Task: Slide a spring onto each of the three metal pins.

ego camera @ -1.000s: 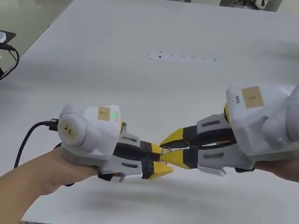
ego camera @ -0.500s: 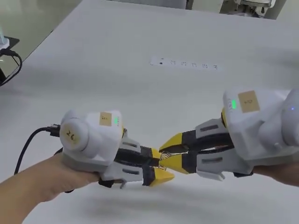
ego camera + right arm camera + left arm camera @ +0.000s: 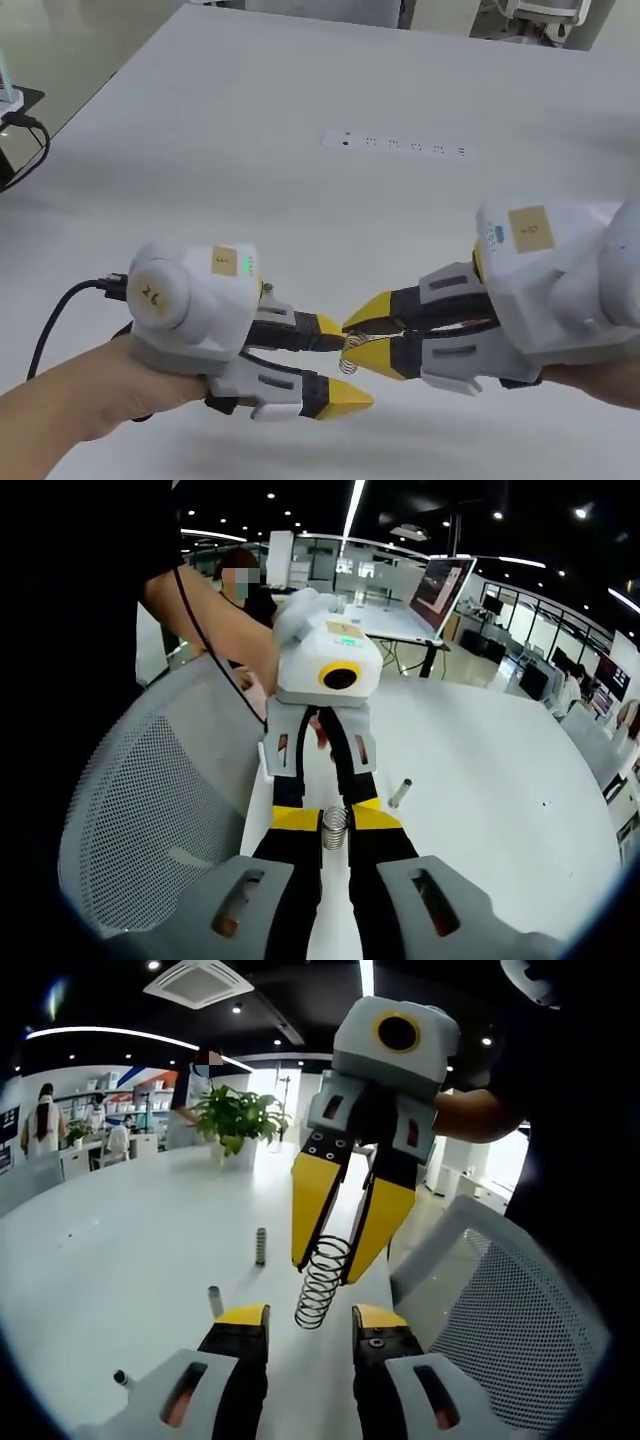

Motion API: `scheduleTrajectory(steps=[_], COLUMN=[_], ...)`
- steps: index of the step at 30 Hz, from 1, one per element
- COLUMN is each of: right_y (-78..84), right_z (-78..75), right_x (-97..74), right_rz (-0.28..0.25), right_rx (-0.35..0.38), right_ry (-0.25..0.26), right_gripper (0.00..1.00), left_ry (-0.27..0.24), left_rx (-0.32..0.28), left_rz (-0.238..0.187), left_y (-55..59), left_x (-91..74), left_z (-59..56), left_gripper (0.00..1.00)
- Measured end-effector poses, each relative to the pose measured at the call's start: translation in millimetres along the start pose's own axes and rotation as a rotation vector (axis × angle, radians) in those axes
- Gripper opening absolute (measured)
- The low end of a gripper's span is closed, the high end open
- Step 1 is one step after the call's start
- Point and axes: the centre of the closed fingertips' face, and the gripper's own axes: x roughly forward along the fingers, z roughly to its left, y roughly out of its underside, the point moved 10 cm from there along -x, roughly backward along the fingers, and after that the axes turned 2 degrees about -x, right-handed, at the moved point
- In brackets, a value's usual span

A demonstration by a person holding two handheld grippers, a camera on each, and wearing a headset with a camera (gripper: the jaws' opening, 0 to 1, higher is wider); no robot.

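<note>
Spring [image 3: 318, 1295] sits pinched in the right tongs [image 3: 326, 1265], clamped tight on its upper coils, up off the white surface [image 3: 300, 200]. Left tongs [image 3: 310, 1313] gape wide, gripping nothing, and the coil's lower end hangs between their tips. Out on the surface a metal pin [image 3: 215, 1300] stands upright, a second pin [image 3: 260, 1246] just beyond it.

- The right gripper [image 3: 350, 336] had its body cut off by the head view's right edge.
- The spring [image 3: 335, 828] had its near end hidden between that gripper's jaws.
- The far pin [image 3: 260, 1246] was too small to tell whether coils wrapped it.
</note>
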Motion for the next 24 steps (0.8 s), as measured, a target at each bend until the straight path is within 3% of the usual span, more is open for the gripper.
scheduleTrajectory(steps=[9,24], right_y=[-0.6,3.5], right_z=[-0.6,-2.2], right_x=[-1.8,-2.4], right_rz=[-0.005,0.002], right_rx=[0.004,0.008], right_ry=[0.013,0.03], right_gripper=[0.06,0.06], left_ry=[-0.038,-0.104], left_rx=[-0.001,-0.028], left_rz=[0.024,0.012], left_y=[5.2,11.7], left_x=[-7.1,-23.4], left_z=[1.9,4.9], left_gripper=[0.38,0.56])
